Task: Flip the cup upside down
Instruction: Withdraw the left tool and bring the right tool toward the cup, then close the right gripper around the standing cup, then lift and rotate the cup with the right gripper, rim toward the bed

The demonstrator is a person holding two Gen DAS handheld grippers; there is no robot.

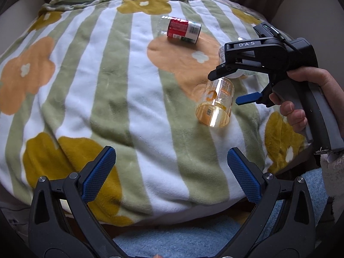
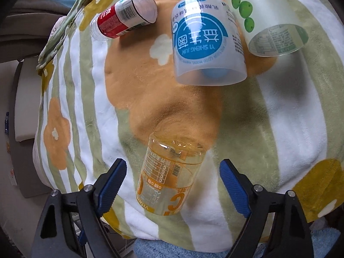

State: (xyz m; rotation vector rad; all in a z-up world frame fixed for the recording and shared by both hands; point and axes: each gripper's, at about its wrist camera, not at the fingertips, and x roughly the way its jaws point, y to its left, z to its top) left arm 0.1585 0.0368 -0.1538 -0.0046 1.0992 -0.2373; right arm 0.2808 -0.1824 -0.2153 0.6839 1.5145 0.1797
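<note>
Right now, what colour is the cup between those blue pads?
Clear orange cup, best in the right wrist view.

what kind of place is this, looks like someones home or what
Probably a home, likely a living room or bedroom. A plush flower-print blanket covers a soft mound, cut-down drink-bottle cups such as the orange one stand on it, and a light blue towel lies at its near edge.

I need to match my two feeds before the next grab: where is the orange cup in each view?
Left wrist: the orange cup is right of centre, on the blanket, just under the right tool's tip.
Right wrist: the orange cup is at bottom centre, between the open right tool's fingers, untouched.
Shared landmark: the red cup, lying on its side further up the blanket.
</note>
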